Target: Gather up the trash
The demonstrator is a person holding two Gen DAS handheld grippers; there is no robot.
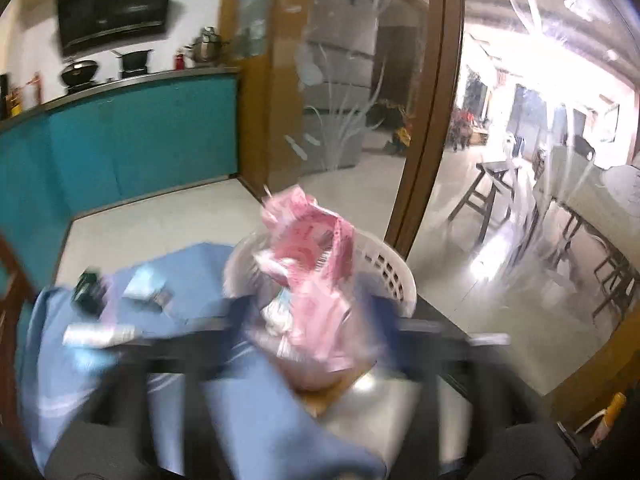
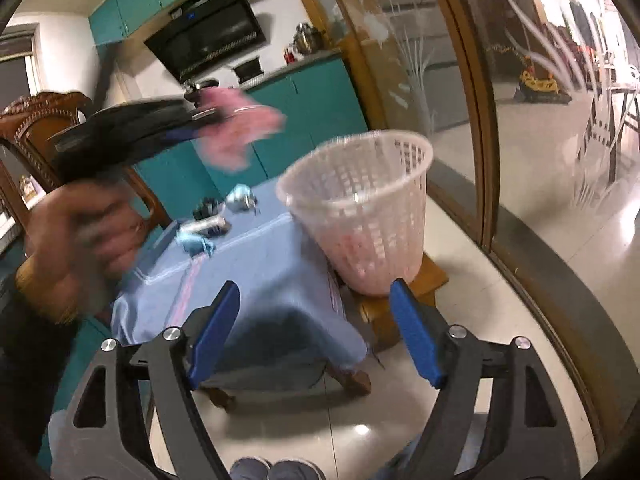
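A crumpled pink wrapper [image 1: 308, 248] hangs in the air just over the white lattice basket [image 1: 384, 256]. My left gripper [image 1: 314, 312] is badly blurred; its fingers stand wide apart on either side of the wrapper, so it is open. In the right wrist view the left gripper [image 2: 200, 116] is held high at the left, with the pink wrapper [image 2: 236, 136] at its tip. My right gripper [image 2: 315, 292] is open and empty, pointing at the basket [image 2: 360, 200] from a short way off. Inside the basket lies more pink and white trash.
The basket stands on a wooden stool [image 2: 432, 276] beside a table with a blue cloth [image 2: 240, 280]. On the cloth lie a silver tube [image 2: 204, 226], a blue crumpled wrapper [image 2: 236, 196] and a dark packet [image 1: 88, 288]. A glass sliding door [image 2: 480, 160] is at the right and a carved chair [image 2: 36, 120] at the left.
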